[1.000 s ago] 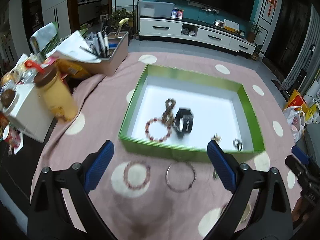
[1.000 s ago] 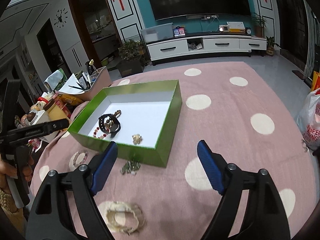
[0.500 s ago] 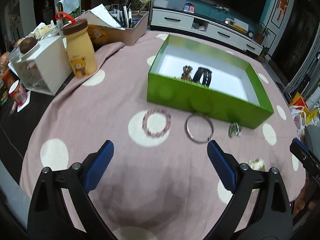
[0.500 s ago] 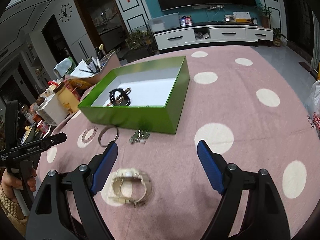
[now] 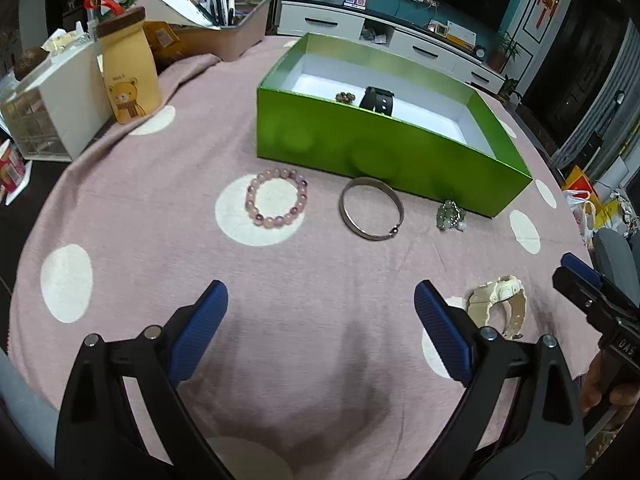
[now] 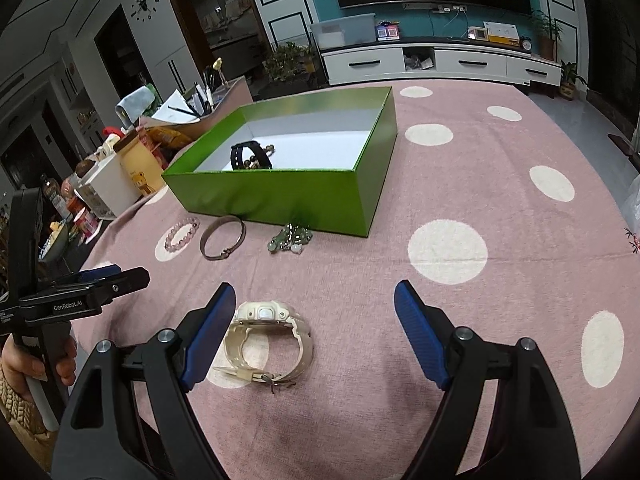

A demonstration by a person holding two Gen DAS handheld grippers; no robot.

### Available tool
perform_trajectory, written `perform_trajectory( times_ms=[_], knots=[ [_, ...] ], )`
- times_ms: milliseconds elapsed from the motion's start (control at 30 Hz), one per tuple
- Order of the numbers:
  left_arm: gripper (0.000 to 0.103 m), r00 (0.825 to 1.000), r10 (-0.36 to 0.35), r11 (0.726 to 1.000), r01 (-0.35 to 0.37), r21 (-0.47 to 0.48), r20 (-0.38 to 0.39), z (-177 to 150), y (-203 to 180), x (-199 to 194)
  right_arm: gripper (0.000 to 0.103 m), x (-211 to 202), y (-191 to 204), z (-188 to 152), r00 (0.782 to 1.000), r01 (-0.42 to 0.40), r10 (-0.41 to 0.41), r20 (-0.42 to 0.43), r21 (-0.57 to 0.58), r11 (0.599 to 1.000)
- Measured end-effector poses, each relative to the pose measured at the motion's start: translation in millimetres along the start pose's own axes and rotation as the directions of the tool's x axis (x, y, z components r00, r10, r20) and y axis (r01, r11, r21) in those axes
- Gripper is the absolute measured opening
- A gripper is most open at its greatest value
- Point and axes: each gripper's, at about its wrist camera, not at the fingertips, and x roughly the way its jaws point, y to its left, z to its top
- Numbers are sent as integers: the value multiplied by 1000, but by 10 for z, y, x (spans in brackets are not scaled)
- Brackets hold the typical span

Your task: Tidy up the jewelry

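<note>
Left wrist view shows the left gripper (image 5: 320, 312) with its jaws spread wide and nothing between them, held above the pink dotted surface (image 5: 160, 184). Ahead of the jaws, slightly toward the left finger, lies a pink bead bracelet (image 5: 277, 203) on a white dot. Just to its right lies a metal bangle (image 5: 371, 213), and further right a small green bead cluster (image 5: 451, 215) sits close against the front wall of the green box (image 5: 360, 148). Inside the box a black watch (image 5: 378, 101) and a brown bead bracelet (image 5: 346, 97) show above the wall. A cream watch (image 5: 498, 306) lies just outside the right finger, near the right gripper (image 5: 592, 292) at the frame's edge.

Right wrist view has the right gripper (image 6: 314, 310) likewise wide open and holding nothing. The cream watch (image 6: 268, 340) rests on the surface just beside its left finger, partly between the jaws. Beyond the jaws are the bead cluster (image 6: 291, 238), the bangle (image 6: 222, 237) and the pink bracelet (image 6: 182, 233), all in front of the box (image 6: 280, 196). The left gripper (image 6: 80, 292) shows at far left.

A yellow bear bottle (image 5: 129, 72) stands well left of the box.
</note>
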Motion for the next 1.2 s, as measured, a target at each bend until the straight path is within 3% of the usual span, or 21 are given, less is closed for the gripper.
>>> perform_trajectory(
  times_ms=[467,900,1000,1200],
  knots=[
    [94,1000,-3,1000,4,-31,16,62,153,88,82,85,-17,-38,1000,1,-1,-21,-23,1000],
    [68,995,90,992,-85,-98,45,423,483,371,76,103,5,-161,999,-1,-2,-40,-83,997],
    [58,993,111,990,-107,-86,36,499,508,489,73,128,17,-184,999,-1,-4,-50,-100,995],
    [49,988,149,988,-148,-34,34,567,480,665,66,226,65,-221,997,-3,-7,-78,-134,991]
  ],
)
